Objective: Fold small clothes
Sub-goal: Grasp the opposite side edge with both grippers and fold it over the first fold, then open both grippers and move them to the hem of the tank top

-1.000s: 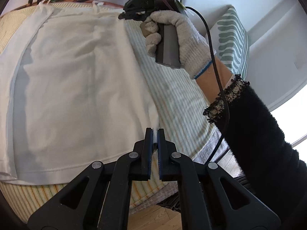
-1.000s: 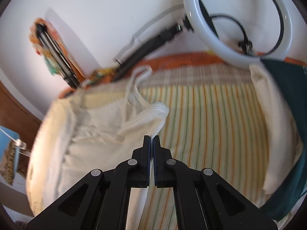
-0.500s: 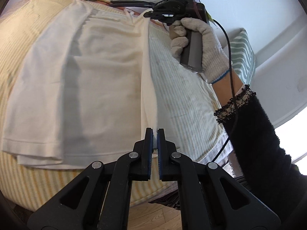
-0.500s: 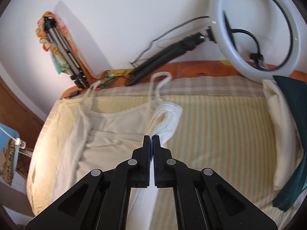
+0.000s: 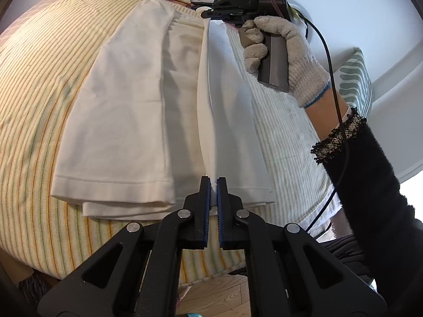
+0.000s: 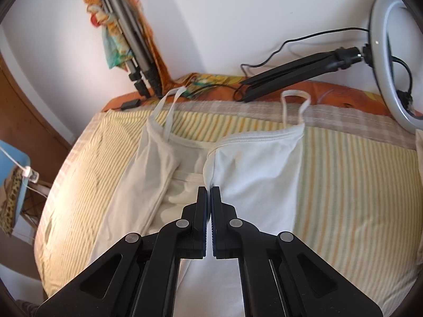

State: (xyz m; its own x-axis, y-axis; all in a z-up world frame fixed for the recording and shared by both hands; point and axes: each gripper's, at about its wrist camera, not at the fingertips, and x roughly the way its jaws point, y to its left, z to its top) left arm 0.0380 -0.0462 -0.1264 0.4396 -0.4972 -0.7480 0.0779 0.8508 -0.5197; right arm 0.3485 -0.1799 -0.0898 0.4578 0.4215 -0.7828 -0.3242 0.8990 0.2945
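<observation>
Currently a white camisole (image 5: pixel 127 105) is spread lengthwise on a striped bedspread (image 5: pixel 34 100), straps toward the wall and hem toward the bed's near edge. Its one long side is already laid inward; the other long side is raised as a standing ridge of cloth. That ridge is pinched at the hem end by the left gripper (image 5: pixel 213 181), jaws pressed together on the fabric, and at the strap end by the right gripper (image 6: pixel 210 190), likewise clamped on the top edge near the armhole. In the left wrist view the right gripper is seen at the far end, carried by a gloved hand (image 5: pixel 285 52). The garment's long axis runs from one gripper to the other, so the held edge is stretched between them. Judged from this, the coming move is a sideways carry across the camisole's middle, both ends kept level so the fold lands straight.
</observation>
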